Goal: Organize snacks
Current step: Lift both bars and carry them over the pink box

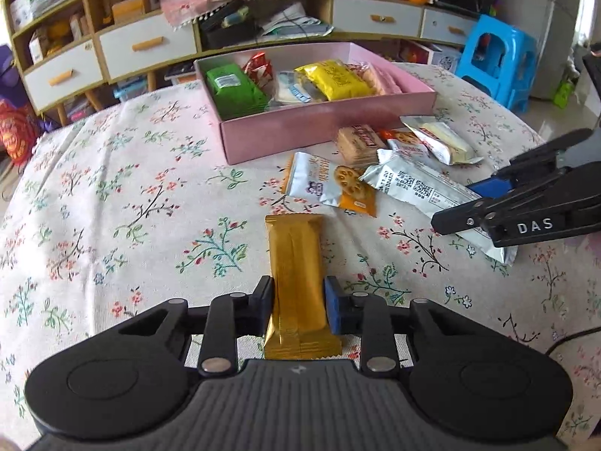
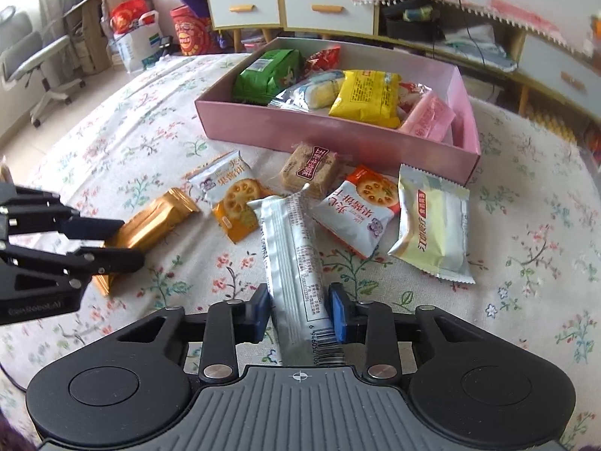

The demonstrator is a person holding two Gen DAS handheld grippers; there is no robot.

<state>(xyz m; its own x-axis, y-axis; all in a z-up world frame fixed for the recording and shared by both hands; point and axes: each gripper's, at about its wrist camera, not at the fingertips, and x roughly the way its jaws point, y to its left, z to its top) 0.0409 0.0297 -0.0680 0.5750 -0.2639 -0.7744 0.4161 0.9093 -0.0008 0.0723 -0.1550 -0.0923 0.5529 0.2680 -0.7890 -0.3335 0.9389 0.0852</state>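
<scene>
**Both grippers clamped on snack bars beside the pink box**

Left wrist view: the left gripper (image 1: 298,306) has its two fingers pressed against the sides of a gold-wrapped bar (image 1: 296,285), which lies lengthwise on the floral tablecloth (image 1: 112,206). The bar's near end is partly hidden behind the gripper body. Far of it sits the pink box (image 1: 319,127), holding a green packet (image 1: 234,90), a yellow packet (image 1: 336,79), red wrappers and a clear-wrapped item that is hard to read. A pink packet at the box's right end is mostly hidden by the wall. On the right, the right gripper (image 1: 488,203) comes in from the frame edge, its body cut off; it covers the middle of a silver-wrapped bar (image 1: 413,184). From this view I cannot tell how firmly it grips. Between box and bars lie an orange-and-white biscuit packet (image 1: 330,186), a brown cracker pack (image 1: 357,144) and a pale cream-filled packet (image 1: 445,143).

Right wrist view: the right gripper (image 2: 298,306) is closed onto the silver-wrapped bar (image 2: 295,263), fingers touching both sides; the bar's near end with its barcode slips under the gripper body. At left, the left gripper (image 2: 120,240) holds the gold-wrapped bar (image 2: 154,221), whose near end is hidden by the fingers. A second biscuit packet (image 2: 360,210) lies just right of the silver bar, its near corner partly under the pale packet (image 2: 435,225). The pink box (image 2: 338,139) stands at the far side.
</scene>
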